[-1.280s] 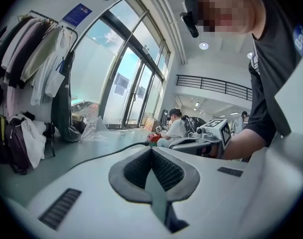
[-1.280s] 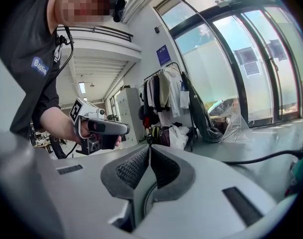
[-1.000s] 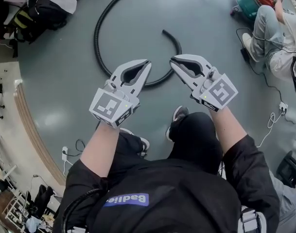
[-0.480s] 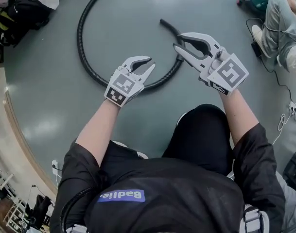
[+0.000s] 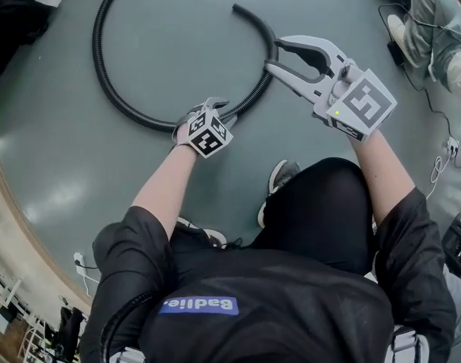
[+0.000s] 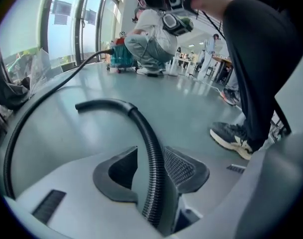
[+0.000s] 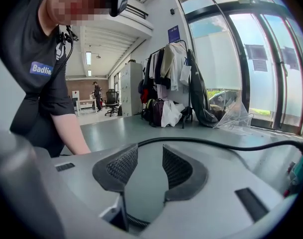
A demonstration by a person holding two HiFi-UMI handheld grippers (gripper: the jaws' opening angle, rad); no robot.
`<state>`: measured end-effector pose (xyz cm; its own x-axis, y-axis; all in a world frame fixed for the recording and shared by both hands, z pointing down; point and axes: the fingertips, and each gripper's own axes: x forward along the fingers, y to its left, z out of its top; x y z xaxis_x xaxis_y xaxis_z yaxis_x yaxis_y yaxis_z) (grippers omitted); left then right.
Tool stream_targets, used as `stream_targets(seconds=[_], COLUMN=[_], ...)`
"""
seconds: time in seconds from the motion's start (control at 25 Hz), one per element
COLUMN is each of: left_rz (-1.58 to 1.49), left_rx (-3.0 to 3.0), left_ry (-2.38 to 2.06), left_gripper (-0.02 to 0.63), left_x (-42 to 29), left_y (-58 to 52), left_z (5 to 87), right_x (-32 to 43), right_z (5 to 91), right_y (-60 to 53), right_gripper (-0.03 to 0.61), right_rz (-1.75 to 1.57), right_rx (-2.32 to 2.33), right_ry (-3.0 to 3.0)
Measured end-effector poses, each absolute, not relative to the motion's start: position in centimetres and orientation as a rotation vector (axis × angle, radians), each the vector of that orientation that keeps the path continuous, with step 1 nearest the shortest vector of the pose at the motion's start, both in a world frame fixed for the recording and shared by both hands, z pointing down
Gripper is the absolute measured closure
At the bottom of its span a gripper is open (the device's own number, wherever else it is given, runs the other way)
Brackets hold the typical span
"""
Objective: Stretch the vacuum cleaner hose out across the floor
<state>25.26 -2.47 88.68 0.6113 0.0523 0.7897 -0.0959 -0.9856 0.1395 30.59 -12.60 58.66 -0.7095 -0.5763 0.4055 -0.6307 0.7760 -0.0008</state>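
Note:
The black ribbed vacuum hose [image 5: 113,91] lies in a wide loop on the grey floor, and its free end [image 5: 236,9] points to the upper left. My left gripper [image 5: 215,107] is down at the near side of the loop. In the left gripper view the hose [image 6: 141,128] runs up between the left gripper's [image 6: 150,153] opening jaws, with a gap beside one pad. My right gripper [image 5: 275,55] hovers over the loop's right side, its jaws opening. In the right gripper view only floor shows between the pads of the right gripper [image 7: 150,156]. The hose [image 7: 216,146] crosses beyond them.
A seated person [image 5: 434,21] is at the upper right, beside a teal vacuum cleaner [image 6: 120,59]. Cables [image 5: 440,161] trail on the floor at the right. Dark bags [image 5: 14,17] lie at the upper left. My shoe [image 5: 279,176] is just behind the grippers. A clothes rack [image 7: 166,78] stands farther off.
Both grippers have gone from shut to partly open. The left one has dropped to the floor and now straddles the hose. The right one has moved forward over the loop.

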Motion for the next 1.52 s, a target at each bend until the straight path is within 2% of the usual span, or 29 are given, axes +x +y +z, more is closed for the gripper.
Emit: stream_targets(seconds=[0.16, 0.44, 0.6, 0.84, 1.16, 1.28, 1.52], left_rz=[1.531, 1.905, 1.956, 1.915, 1.866, 1.879, 1.902], left_rx=[2.634, 2.585, 2.611, 2.574, 2.597, 2.611, 2.660], left_ry=[0.020, 0.121, 0.168, 0.303, 0.554, 0.608, 0.634], left_gripper=[0.430, 0.426, 0.434, 0.437, 0.439, 0.439, 0.442], left_x=[24.1, 20.3, 19.2, 15.4, 7.0, 3.6, -2.0], left_y=[0.7, 1.9, 1.6, 1.0, -1.4, -1.7, -1.5], left_z=[93.9, 99.6, 99.6, 95.5, 83.3, 79.9, 74.9], right_x=[31.2, 31.8, 31.8, 29.5, 21.5, 18.2, 12.9], right_z=[59.1, 60.5, 61.0, 64.1, 73.8, 75.5, 77.5], right_y=[-11.8, -10.9, -10.9, -9.4, -6.9, -5.4, -4.1], right_gripper=[0.417, 0.405, 0.405, 0.405, 0.405, 0.354, 0.345], right_rz=[0.199, 0.208, 0.199, 0.156, 0.003, -0.084, -0.305], right_rx=[0.918, 0.929, 0.894, 0.673, 0.066, -0.118, -0.368], right_ry=[-2.527, -2.438, -2.431, -2.382, -2.182, -2.112, -1.975])
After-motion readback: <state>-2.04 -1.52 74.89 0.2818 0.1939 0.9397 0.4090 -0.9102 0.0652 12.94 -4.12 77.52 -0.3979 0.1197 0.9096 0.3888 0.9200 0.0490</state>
